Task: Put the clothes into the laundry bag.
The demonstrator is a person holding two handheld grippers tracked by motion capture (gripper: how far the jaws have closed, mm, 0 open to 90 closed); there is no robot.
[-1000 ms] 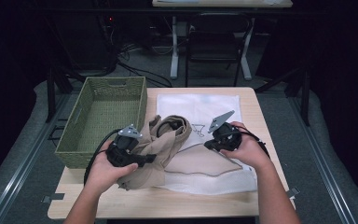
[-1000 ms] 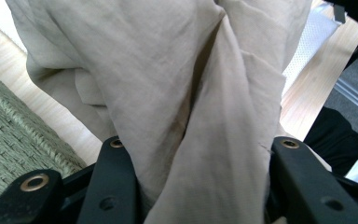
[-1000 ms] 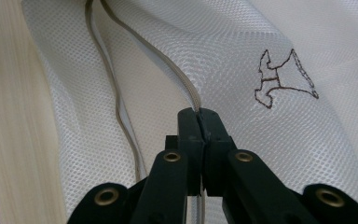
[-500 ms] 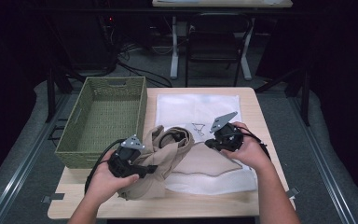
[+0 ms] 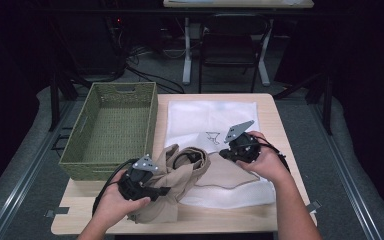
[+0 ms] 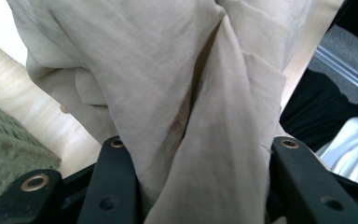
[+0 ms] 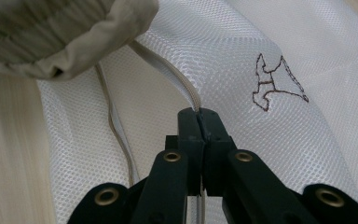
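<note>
Clamping a thick bunch of beige cloth (image 6: pixel 200 107), the left tongs (image 5: pixel 152 191) sit low at the near left of the bench (image 5: pixel 280 125), jaws set partway apart with the fabric packed between them in the left gripper view. The cloth lies heaped on the bench just right of the green basket (image 5: pixel 111 131), its far end spilling onto the white mesh bag (image 5: pixel 212 117). Over on the right, the right tongs (image 7: pixel 199 114) are pressed tight together, pinching the bag's zipper edge (image 7: pixel 186 91); the right gripper view has the tips meeting right on that pale strip, with a rolled hem of the cloth up in the top left corner. A small brown stitched emblem (image 7: pixel 279 81) sits on the mesh just beyond the tips. From the high view, the right hand (image 5: pixel 267 162) rests over the near right part of the bag, and the left hand (image 5: pixel 115 202) grips its tool at the near edge of the bench. The basket stands at the far left, touching the bag's side.
</note>
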